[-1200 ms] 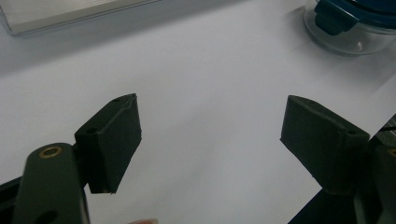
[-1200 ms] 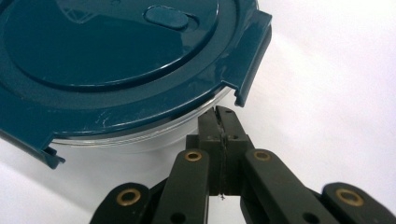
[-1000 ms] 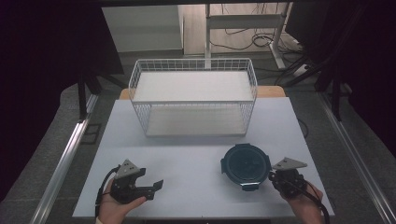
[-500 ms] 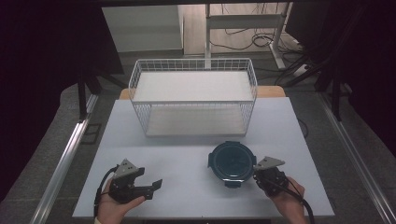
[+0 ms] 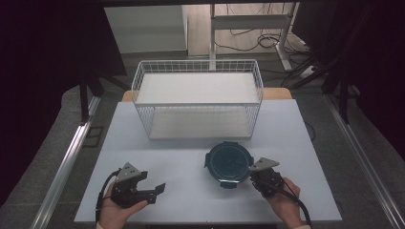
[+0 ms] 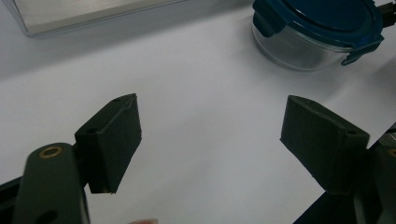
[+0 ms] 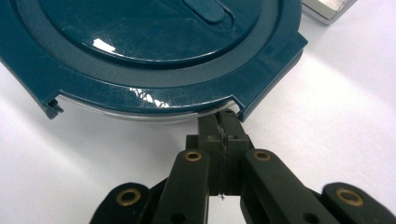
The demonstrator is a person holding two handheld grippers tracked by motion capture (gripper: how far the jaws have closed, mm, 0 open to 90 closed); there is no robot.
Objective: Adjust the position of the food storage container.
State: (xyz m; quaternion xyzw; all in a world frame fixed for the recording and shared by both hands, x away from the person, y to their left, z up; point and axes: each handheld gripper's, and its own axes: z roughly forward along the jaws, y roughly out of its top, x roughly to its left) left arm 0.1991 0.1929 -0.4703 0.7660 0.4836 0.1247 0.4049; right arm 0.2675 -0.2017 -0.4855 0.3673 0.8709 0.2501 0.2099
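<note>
Tabletop (image 5: 143, 143) space in the high view is shared by a white wire basket (image 5: 198, 102) at the far side and a round container (image 5: 229, 162) standing just in front of it, right of centre. Nothing is placed between the container and the basket. The left gripper (image 5: 155, 190) is held near the front edge, well apart from the container, its jaws spread. The right gripper (image 5: 252, 175) is seen at the container's near right rim, with a hand (image 5: 284, 198) behind it.

From the left gripper view, the left gripper (image 6: 212, 140) is shown with jaws wide apart over bare tabletop (image 6: 201, 93). The container (image 6: 322, 32) is seen from the side at the upper right: a clear bowl under a dark teal lid with clip tabs, which the high view cannot tell. A basket (image 6: 79, 14) edge crosses the top left.

Up close in the right gripper view, the right gripper (image 7: 225, 122) has its jaws pressed together, their tips set into a gap in the lid's rim and against the container (image 7: 154, 46). Fine scratches and a raised oval tab are shown on the lid. A basket (image 7: 329, 8) corner is caught at the top right.
</note>
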